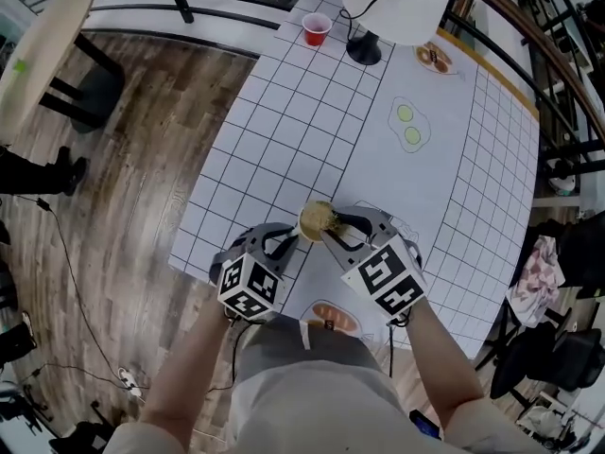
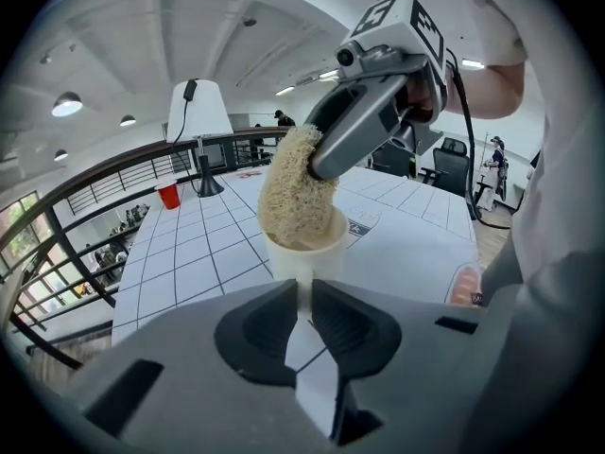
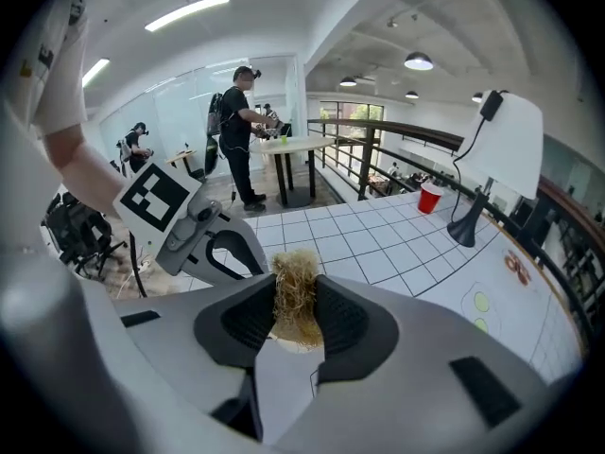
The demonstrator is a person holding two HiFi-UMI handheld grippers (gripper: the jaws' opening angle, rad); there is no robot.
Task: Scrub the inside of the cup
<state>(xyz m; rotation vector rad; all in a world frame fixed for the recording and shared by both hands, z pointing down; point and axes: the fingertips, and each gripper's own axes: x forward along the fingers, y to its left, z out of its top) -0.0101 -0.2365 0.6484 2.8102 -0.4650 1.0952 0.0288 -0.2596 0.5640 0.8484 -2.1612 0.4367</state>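
Both grippers meet tip to tip over the near end of the gridded white table (image 1: 284, 121), each at the end of a bare forearm that comes up from the lower edge of the head view, the two converging in a narrow V. The left gripper (image 1: 288, 237) slants forward and down, its marker cube turned up toward the camera. In its own view its jaws are clenched on a thin white part of the cup (image 2: 302, 258), which stands upright on the table just beyond the jaw tips. The right gripper (image 1: 327, 235) tilts down more steeply from the other side, with its cube also facing up. Its jaws grasp a straw-coloured fibrous scrubber (image 3: 296, 291) between the pads. Seen from the left gripper, the right gripper (image 2: 319, 164) reaches in from above and to the right, and the scrubber (image 2: 293, 192) hangs from its tips with its lower end inside the cup's mouth and its upper part above the rim. Seen from the right gripper, the left gripper (image 3: 253, 253) lies just ahead and to the left, almost touching the scrubber. Far beyond both sets of tips stand a red cup (image 1: 316, 29) and a white lamp (image 1: 397, 3).
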